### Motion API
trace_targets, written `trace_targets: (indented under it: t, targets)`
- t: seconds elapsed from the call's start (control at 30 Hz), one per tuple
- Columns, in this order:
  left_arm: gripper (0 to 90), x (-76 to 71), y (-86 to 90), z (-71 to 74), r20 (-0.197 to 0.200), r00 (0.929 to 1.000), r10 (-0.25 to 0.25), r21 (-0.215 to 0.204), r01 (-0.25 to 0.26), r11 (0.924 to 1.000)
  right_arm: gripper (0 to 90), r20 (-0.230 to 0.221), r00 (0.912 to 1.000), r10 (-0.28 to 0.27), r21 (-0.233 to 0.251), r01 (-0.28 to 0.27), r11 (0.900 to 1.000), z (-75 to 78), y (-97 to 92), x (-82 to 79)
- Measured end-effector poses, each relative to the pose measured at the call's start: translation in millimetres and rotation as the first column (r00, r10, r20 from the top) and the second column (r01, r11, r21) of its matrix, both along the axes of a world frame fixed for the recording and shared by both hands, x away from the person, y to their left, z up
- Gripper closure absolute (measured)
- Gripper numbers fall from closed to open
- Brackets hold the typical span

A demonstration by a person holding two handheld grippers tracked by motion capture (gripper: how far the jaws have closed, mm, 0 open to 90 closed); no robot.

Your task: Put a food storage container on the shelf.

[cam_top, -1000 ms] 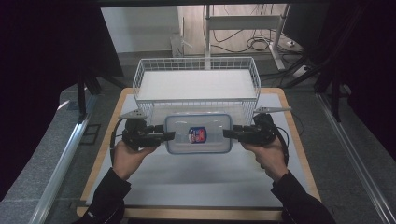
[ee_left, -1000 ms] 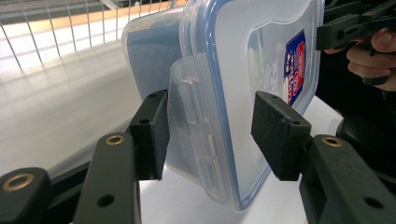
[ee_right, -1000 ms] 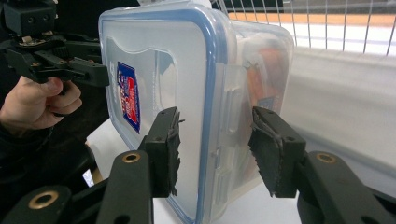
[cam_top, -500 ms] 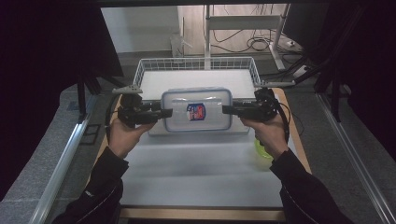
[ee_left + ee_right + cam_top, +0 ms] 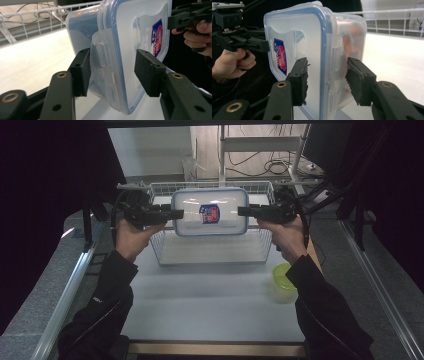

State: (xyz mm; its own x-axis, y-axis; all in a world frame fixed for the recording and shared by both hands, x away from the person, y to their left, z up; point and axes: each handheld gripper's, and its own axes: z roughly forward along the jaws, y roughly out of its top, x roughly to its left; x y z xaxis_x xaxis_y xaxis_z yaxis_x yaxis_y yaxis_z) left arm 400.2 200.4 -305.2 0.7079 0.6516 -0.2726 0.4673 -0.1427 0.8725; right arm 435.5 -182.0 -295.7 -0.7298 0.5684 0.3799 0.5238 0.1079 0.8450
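Note:
A clear plastic container point(image 5: 210, 212) with a blue-rimmed lid and a red-and-blue label hangs in the air over a white wire basket point(image 5: 161, 256). My left gripper point(image 5: 179, 213) is shut on its left end and my right gripper point(image 5: 242, 211) on its right end. In the left gripper view the jaws point(image 5: 112, 67) straddle the container's point(image 5: 130, 37) side latch, with the right gripper point(image 5: 185, 18) beyond. The right gripper view has its jaws point(image 5: 327, 75) clamping the opposite latch of the container point(image 5: 297, 37), and the left gripper point(image 5: 259, 45) shows at the far end.
A small green bowl point(image 5: 284, 275) sits on the pale table point(image 5: 210, 300) near the right forearm. The basket stands at the table's far side, its wire walls point(image 5: 25, 20) rising behind the container. Dark frames and metal rails flank the table.
Both grippers have carried the container up off the table and away from the person, so that it now hangs over the basket. The green bowl has come into view.

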Motion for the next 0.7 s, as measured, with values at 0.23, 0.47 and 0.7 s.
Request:
trace_targets:
  t: [0.23, 0.47, 0.7]
  targets:
    - [48.0, 26.2, -0.1, 4.3, -0.004, 1.0, 0.005, -0.015, -0.005, 0.9999, 52.1, -0.017, 0.9996, -0.021, 0.02, 0.021, 0.9996, 2.4, -0.3, 21.4]
    - [47.9, 39.9, 1.4, 0.6, -0.016, 0.9997, 0.019, -0.033, -0.019, 0.9993, 52.0, -0.031, 0.9991, -0.03, 0.026, 0.031, 0.9992, 0.5, 0.8, 36.5]
    - [47.9, 49.2, 2.2, -7.0, -0.027, 0.9991, 0.032, -0.059, -0.034, 0.9977, 51.9, -0.065, 0.997, -0.041, 0.045, 0.044, 0.998, -5.2, 2.2, 50.8]
